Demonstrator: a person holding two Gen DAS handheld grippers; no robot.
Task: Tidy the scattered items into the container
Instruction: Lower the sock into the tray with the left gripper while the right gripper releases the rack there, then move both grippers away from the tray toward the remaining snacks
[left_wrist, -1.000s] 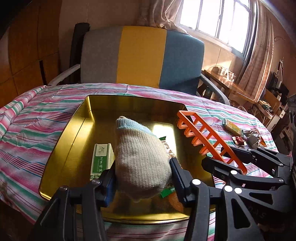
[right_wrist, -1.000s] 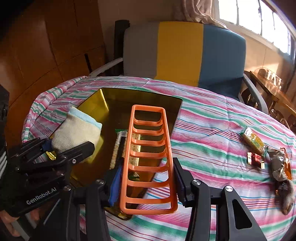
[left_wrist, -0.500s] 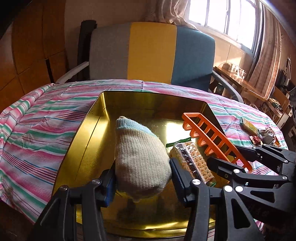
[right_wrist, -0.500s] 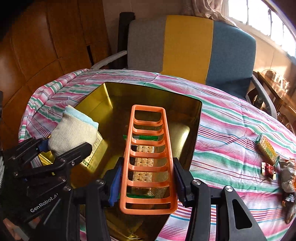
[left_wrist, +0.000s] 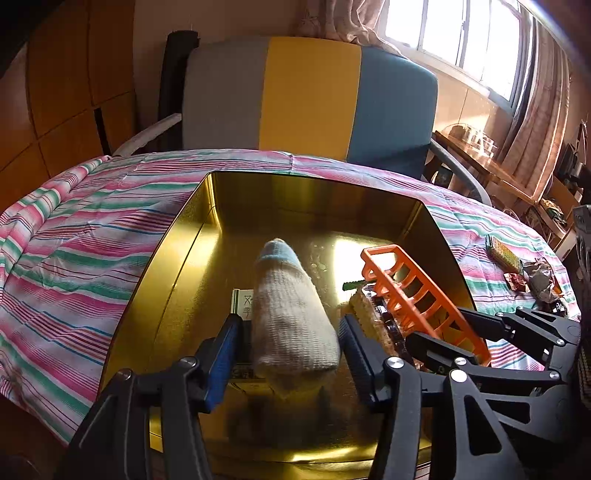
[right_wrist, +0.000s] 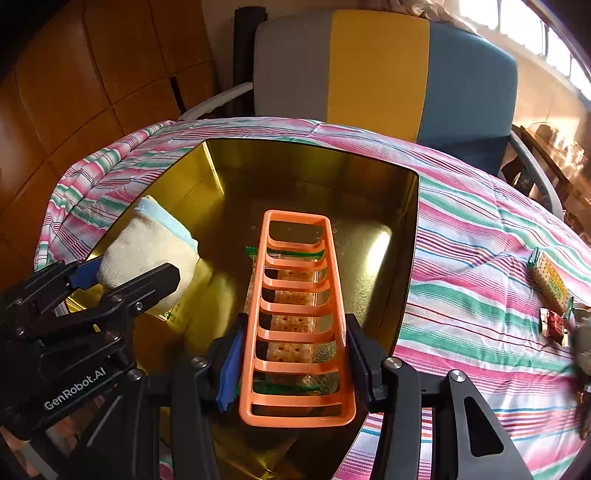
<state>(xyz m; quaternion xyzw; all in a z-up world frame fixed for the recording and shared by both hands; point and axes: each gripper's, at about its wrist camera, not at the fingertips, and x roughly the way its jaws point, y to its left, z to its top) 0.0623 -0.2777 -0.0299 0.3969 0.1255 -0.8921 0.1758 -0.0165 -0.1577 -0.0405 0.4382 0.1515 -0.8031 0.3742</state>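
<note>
A gold metal tin (left_wrist: 314, 206) lies open on the striped tablecloth. My left gripper (left_wrist: 291, 350) is shut on a cream knitted sock (left_wrist: 291, 314) with a light-blue cuff, held over the tin's near left part. The right wrist view shows the same sock (right_wrist: 147, 247) between the left gripper's fingers (right_wrist: 147, 282) by the tin's (right_wrist: 314, 166) left wall. My right gripper (right_wrist: 295, 369) is shut on an orange plastic rack (right_wrist: 295, 295), which points forward above the tin's middle. Under the rack lies a cracker pack (right_wrist: 291, 325). A white and green box (left_wrist: 242, 306) sits on the tin's floor.
To the right on the cloth lie a small cracker packet (right_wrist: 550, 284), a red wrapper (right_wrist: 552, 323) and a crumpled foil wrapper (left_wrist: 541, 280). An armchair (left_wrist: 310, 99) in grey, yellow and blue stands behind the table. Wooden panels fill the left.
Both grippers have moved forward and over the tin with their loads. The rack went from the tin's right rim to above its middle. The sock now looks narrower between the left fingers.
</note>
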